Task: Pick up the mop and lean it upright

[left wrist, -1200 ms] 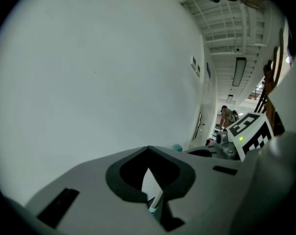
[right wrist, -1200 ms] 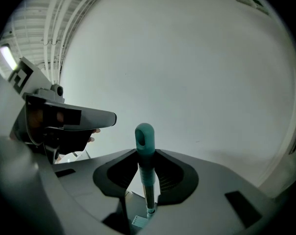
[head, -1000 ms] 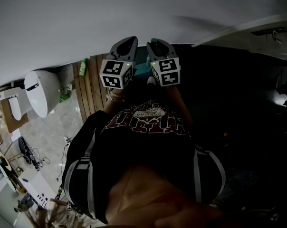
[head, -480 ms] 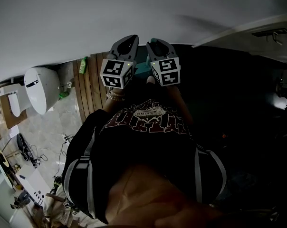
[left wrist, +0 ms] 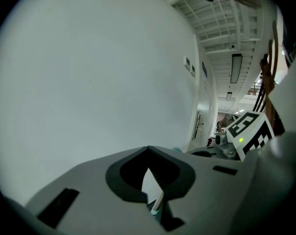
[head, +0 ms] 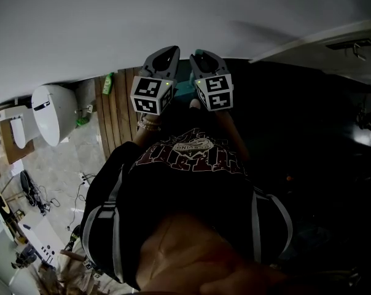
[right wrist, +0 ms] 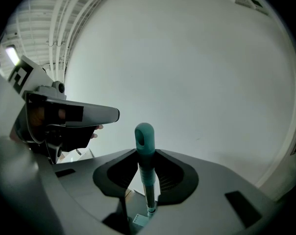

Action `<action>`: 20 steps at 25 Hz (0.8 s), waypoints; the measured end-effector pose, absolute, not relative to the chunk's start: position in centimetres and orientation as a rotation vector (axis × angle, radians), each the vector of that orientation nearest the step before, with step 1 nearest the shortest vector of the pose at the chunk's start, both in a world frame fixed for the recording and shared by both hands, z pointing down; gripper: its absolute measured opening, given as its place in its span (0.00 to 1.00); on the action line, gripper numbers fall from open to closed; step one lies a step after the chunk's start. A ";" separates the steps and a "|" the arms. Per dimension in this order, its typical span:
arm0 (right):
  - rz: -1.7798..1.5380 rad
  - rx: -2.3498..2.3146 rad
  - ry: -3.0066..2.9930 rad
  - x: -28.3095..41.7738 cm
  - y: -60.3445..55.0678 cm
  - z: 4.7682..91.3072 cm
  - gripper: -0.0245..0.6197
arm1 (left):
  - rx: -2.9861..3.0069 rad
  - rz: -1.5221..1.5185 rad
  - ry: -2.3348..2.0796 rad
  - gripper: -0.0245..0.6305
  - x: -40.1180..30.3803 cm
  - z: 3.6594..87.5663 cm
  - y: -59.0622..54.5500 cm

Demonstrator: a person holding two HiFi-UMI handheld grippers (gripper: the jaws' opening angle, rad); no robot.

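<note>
The mop's handle stands upright in the right gripper view, its teal looped end (right wrist: 144, 137) rising above the jaws and a metal shaft running down below. My right gripper (right wrist: 144, 153) is shut on that handle, close to a white wall. In the head view a bit of the teal handle (head: 184, 89) shows between my left gripper (head: 164, 57) and right gripper (head: 204, 59), held side by side at chest height. My left gripper (left wrist: 148, 148) is shut with nothing in it; a stretch of the mop's shaft (left wrist: 158, 204) shows through its gap. The mop head is hidden.
A white wall (head: 173, 17) fills the space ahead. A white toilet (head: 50, 112) stands at the left, beside a wooden slat floor (head: 115, 112) and a green bottle (head: 107, 86). Cables (head: 81, 186) lie on the tiled floor. A door (left wrist: 199, 126) shows far off.
</note>
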State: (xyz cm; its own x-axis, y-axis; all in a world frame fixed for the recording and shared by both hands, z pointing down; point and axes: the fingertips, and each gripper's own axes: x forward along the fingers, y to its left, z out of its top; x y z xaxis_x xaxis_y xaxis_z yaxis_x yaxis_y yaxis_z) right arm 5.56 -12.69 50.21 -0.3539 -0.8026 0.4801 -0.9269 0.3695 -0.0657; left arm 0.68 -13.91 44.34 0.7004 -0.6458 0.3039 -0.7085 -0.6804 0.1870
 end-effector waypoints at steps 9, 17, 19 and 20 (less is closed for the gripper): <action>0.461 1.511 -2.268 4.9 -13.2 50.2 0.21 | 2.615 0.307 -1.078 0.10 -0.3 44.2 -13.5; 0.460 1.512 -2.277 4.8 -14.2 50.0 0.21 | 2.622 0.303 -1.087 0.10 -0.3 44.0 -13.9; 0.454 1.518 -2.277 5.0 -14.7 50.1 0.21 | 2.620 0.300 -1.093 0.10 -0.4 44.0 -14.1; 0.452 1.518 -2.279 5.0 -15.0 50.1 0.21 | 2.617 0.300 -1.097 0.10 -0.4 44.1 -14.2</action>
State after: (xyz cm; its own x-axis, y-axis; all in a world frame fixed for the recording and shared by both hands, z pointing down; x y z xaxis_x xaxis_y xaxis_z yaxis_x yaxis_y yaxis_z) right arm 5.02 -14.95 50.13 -0.3551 -0.8104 0.4661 -0.9269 0.3700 -0.0628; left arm -0.39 -14.23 44.08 0.6888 -0.6609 0.2979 -0.7206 -0.6694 0.1810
